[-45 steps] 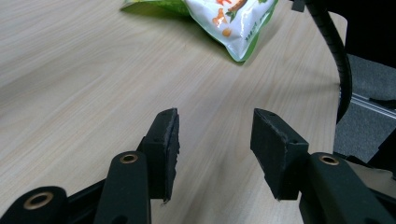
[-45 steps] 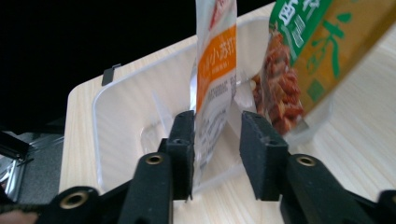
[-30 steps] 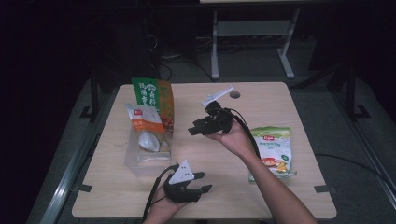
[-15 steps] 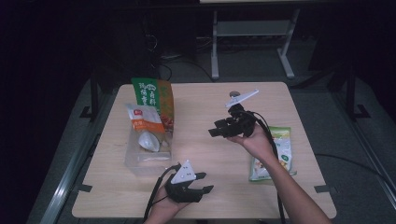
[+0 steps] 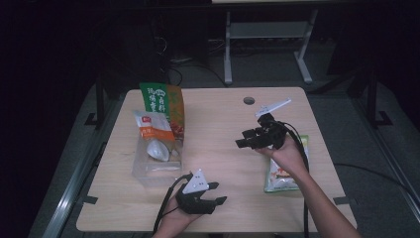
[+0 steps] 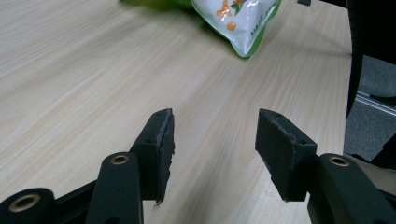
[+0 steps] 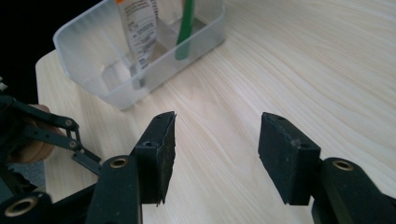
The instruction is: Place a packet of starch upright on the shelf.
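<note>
Packing snack bags into the clear bin [image 5: 157, 166] on the left of the tabletop [image 5: 223, 129] was, as I judged it, the work in hand: two bags already stood upright in it, a white and orange pouch [image 5: 154, 130] in front and a taller green and orange bag [image 5: 161, 101] leaning behind. Near the front edge, my left claw [image 5: 214, 194] rested low over bare wood, its jaws apart with nothing between them, having just been easing wider. Further right, my right claw [image 5: 242, 140] hovered above mid-tabletop, pointed back toward the bin, jaws likewise apart and empty after just opening. At the far right lay the green-edged snack bag [image 5: 282, 176], flat on the wood, partly under my right forearm. I reckoned the next move called for turning the right claw back to that bag and pinching an edge, since it lay flat.
</note>
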The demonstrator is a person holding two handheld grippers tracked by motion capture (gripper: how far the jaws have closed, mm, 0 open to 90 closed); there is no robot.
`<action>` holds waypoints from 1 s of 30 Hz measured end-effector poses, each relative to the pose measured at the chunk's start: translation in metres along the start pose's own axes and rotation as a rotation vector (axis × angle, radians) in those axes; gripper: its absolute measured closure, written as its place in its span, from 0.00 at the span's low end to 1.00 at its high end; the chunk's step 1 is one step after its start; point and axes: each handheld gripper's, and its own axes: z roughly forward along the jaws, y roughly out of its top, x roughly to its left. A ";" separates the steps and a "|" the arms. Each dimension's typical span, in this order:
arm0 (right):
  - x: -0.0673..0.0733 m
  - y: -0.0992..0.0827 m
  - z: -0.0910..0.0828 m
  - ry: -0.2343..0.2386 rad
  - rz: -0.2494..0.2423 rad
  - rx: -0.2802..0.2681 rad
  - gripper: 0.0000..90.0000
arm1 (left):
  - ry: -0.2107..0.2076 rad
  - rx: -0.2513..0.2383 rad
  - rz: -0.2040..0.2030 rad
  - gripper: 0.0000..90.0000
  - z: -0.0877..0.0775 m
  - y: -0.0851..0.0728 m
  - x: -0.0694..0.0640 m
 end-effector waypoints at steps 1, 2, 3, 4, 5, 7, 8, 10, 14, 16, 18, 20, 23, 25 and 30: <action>-0.001 -0.001 -0.002 -0.004 0.005 0.000 0.49 | 0.001 0.007 0.009 0.51 0.000 0.000 0.000; -0.002 -0.003 -0.004 -0.011 0.011 0.000 0.49 | 0.001 0.007 0.008 0.51 0.000 0.000 0.000; -0.004 -0.006 -0.006 -0.015 0.012 -0.003 0.48 | 0.000 0.006 0.008 0.51 0.000 0.000 0.000; -0.005 -0.008 -0.009 -0.015 0.020 -0.004 0.48 | -0.001 0.007 0.008 0.51 0.000 0.000 0.000; -0.006 -0.009 -0.010 -0.019 0.028 0.006 0.47 | -0.003 0.007 0.007 0.51 0.001 0.000 0.000; -0.008 -0.012 -0.014 -0.028 0.030 0.012 0.47 | -0.004 0.012 0.007 0.50 0.001 0.000 -0.001; -0.009 -0.014 -0.017 -0.031 0.031 0.005 0.47 | -0.004 0.014 0.008 0.50 0.001 0.000 -0.001; -0.011 -0.017 -0.021 -0.040 0.035 0.001 0.46 | -0.005 0.011 0.007 0.50 0.002 0.000 0.000; -0.014 -0.024 -0.027 -0.059 0.043 0.003 0.46 | -0.008 0.014 0.007 0.49 0.003 0.001 -0.002; -0.015 -0.028 -0.031 -0.066 0.057 0.004 0.45 | -0.007 0.017 0.013 0.49 0.003 0.001 -0.002; -0.018 -0.035 -0.035 -0.071 0.065 0.003 0.44 | -0.004 0.015 0.010 0.49 0.003 0.001 -0.003; -0.020 -0.040 -0.038 -0.077 0.073 0.009 0.44 | -0.002 0.018 0.015 0.48 0.002 0.001 -0.003; -0.022 -0.050 -0.044 -0.089 0.092 0.016 0.42 | 0.000 0.014 0.007 0.48 0.003 0.001 -0.004; -0.025 -0.056 -0.047 -0.097 0.102 0.026 0.41 | 0.002 0.011 0.007 0.48 0.003 0.000 -0.005; -0.032 -0.070 -0.055 -0.122 0.121 0.031 0.40 | 0.002 0.021 0.000 0.46 0.007 0.000 -0.007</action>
